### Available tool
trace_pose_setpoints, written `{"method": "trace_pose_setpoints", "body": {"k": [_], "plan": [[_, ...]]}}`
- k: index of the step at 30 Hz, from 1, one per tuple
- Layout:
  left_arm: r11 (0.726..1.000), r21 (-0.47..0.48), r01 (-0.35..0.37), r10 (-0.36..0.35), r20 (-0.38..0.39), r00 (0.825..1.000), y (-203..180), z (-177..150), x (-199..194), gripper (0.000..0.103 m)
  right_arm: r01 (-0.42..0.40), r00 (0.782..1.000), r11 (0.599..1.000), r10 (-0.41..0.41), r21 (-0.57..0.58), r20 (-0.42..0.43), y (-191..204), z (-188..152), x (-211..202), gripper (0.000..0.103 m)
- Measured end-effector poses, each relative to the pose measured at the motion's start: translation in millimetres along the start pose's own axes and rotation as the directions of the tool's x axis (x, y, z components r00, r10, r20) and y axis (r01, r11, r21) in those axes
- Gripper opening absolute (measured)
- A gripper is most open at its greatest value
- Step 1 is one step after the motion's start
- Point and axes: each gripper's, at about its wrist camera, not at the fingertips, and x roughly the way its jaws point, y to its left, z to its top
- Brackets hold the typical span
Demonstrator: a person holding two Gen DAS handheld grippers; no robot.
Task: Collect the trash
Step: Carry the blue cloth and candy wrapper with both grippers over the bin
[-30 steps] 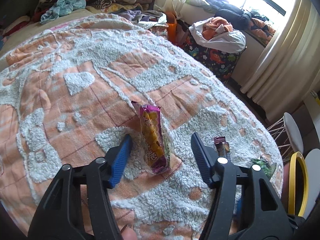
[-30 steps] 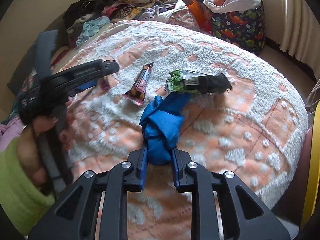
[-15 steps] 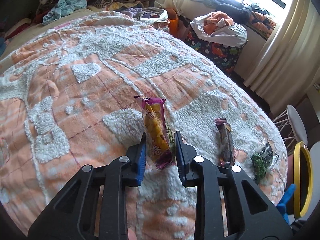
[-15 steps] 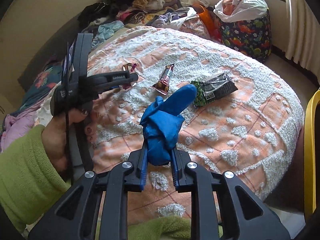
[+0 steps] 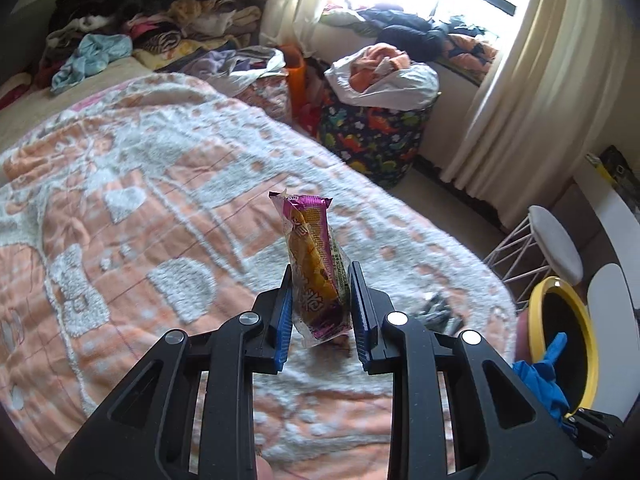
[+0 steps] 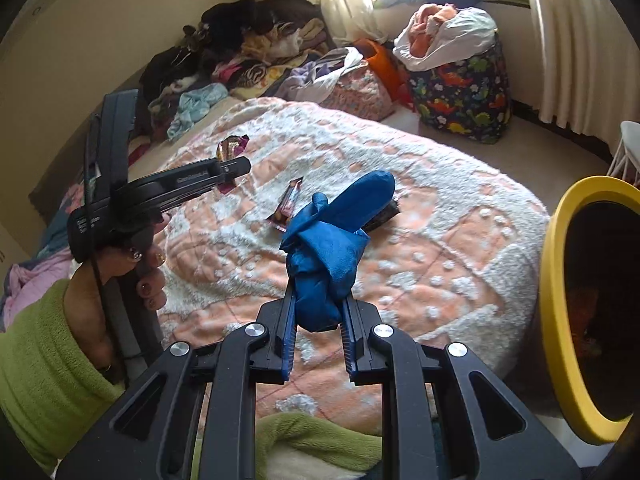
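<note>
Jaws of the left gripper (image 5: 319, 300) clamped an upright snack wrapper (image 5: 316, 264); right gripper (image 6: 319, 312) jaws pinched a blue glove (image 6: 330, 248), with the yellow-rimmed bin (image 6: 554, 264) nearer, on its right

Left tongs (image 5: 320, 300) clamped, right tongs (image 6: 318, 316) clamped, both angled downward

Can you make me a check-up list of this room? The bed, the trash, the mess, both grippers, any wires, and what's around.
Surface: bed blanket, orange and white, fluffy.
Job's things: purple snack wrapper and blue glove are held; brown bar wrapper and a dark packet, mostly hidden behind the glove, lie on the blanket; yellow-rimmed bin beside the bed.
Clutter: clothes pile at the bed's far end.
Grippers: left gripper shut on the wrapper; right gripper shut on the glove.
Cables: thin black cord by the left hand.
Surroundings: dinosaur-print hamper, curtains, window, white stool.
</note>
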Motion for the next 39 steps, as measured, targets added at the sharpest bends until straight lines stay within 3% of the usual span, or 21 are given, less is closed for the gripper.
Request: {"method": "trace_pose_setpoints", "body": {"k": [20,39], "plan": [[0.985,0.115,0.133,-0.133,-0.001,0.991,-83,-4,-11,0.019,0.062,0.991,0.989,-0.077,0.135,0.113,-65,2,-50,0.018],[0.942,0.23,0.244,-0.237,-0.056,0.97,-153,-24,-16,0.019,0.12,0.97,0.956,-0.17,0.268,0.174,-119,-6,-83,0.018]]}}
